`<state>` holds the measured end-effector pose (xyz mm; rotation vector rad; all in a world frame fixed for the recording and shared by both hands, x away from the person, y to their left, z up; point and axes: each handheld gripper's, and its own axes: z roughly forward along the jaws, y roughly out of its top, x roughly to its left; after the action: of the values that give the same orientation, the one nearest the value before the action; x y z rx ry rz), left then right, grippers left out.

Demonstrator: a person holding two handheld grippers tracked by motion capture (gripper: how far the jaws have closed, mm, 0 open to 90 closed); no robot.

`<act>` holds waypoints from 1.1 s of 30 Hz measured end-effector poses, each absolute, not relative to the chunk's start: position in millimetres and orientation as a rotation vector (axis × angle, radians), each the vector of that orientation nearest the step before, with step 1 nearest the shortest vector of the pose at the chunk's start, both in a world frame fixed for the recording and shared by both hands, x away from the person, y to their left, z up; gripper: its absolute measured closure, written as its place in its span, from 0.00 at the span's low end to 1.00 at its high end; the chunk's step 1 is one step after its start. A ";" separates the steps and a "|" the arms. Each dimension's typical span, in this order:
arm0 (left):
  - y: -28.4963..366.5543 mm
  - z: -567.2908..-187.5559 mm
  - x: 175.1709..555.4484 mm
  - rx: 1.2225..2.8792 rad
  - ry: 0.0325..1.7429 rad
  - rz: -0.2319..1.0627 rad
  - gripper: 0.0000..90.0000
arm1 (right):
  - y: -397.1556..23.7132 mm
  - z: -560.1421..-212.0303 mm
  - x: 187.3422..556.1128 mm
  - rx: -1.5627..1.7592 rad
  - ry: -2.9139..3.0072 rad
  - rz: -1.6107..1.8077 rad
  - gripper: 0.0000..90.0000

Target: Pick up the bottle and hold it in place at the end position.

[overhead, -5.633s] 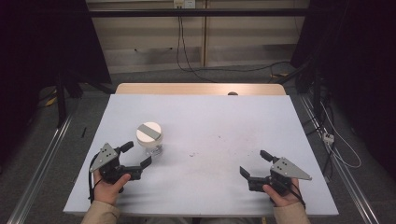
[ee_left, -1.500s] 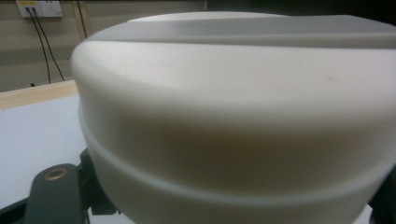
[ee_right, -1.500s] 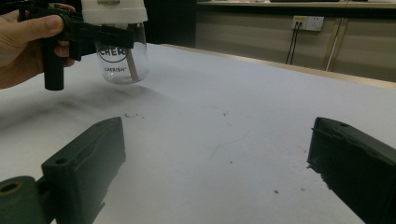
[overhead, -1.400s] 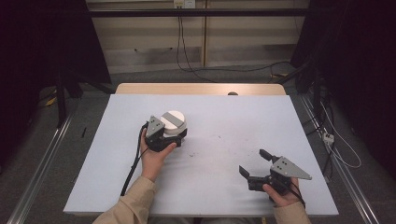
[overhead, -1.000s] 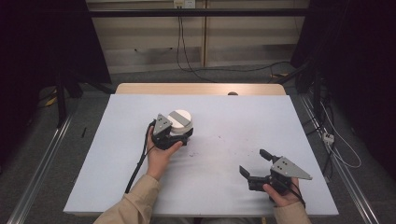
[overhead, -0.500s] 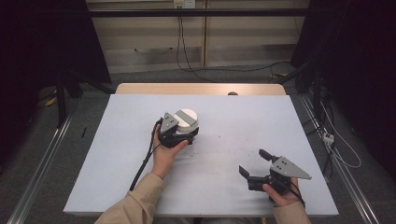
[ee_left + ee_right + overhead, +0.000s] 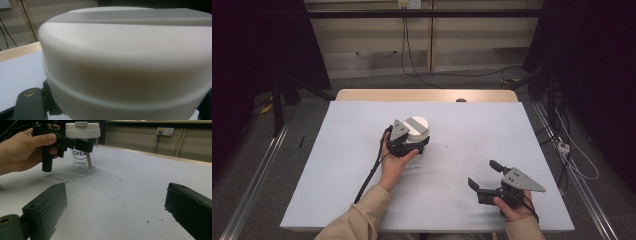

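At the middle of the pale grey table [image 7: 337, 200], my left gripper [image 7: 408, 145] is clamped around the clear glass jar with a round white lid [image 7: 417, 129], its jaws closed on the glass just beneath the lid, as the right gripper view shows [image 7: 85, 143]. The jar [image 7: 83, 160] stands upright on the tabletop, slightly left of centre and toward the far half; whether its base rests fully on the surface or is just off it, I cannot tell. My right gripper [image 7: 492, 180] hangs low over the near right part of the table, jaws spread wide with nothing between them, well apart from the jar. The risk, as I judge it, lies in the grip: smooth glass held high, under the lid's rim, could slip or swing if I lift or tilt quickly, and the jar could drop and crack. In the left gripper view the white lid [image 7: 125, 50] crowds the lens, so I get little sight of the pads. A twist on the lid with only one claw steadying the glass could also spin the whole jar.
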<state>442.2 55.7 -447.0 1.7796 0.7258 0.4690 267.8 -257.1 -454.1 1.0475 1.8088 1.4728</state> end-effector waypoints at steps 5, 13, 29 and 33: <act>51.4 -446.4 442.2 1.781 0.716 0.461 0.20 | -257.4 -454.4 267.7 1.051 1.809 1.474 0.04; 48.8 -445.8 443.3 1.781 0.713 0.455 0.20 | -257.3 -454.6 267.6 1.051 1.814 1.472 0.04; 43.2 -445.7 445.4 1.788 0.704 0.443 0.20 | -256.9 -455.4 268.2 1.056 1.816 1.482 0.04; 42.6 -446.0 446.1 1.785 0.703 0.443 0.20 | -257.3 -455.5 268.3 1.054 1.814 1.480 0.04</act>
<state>446.1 42.6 -446.0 1.7853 0.7034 0.4434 268.3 -257.3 -455.5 1.0544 1.8142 1.4804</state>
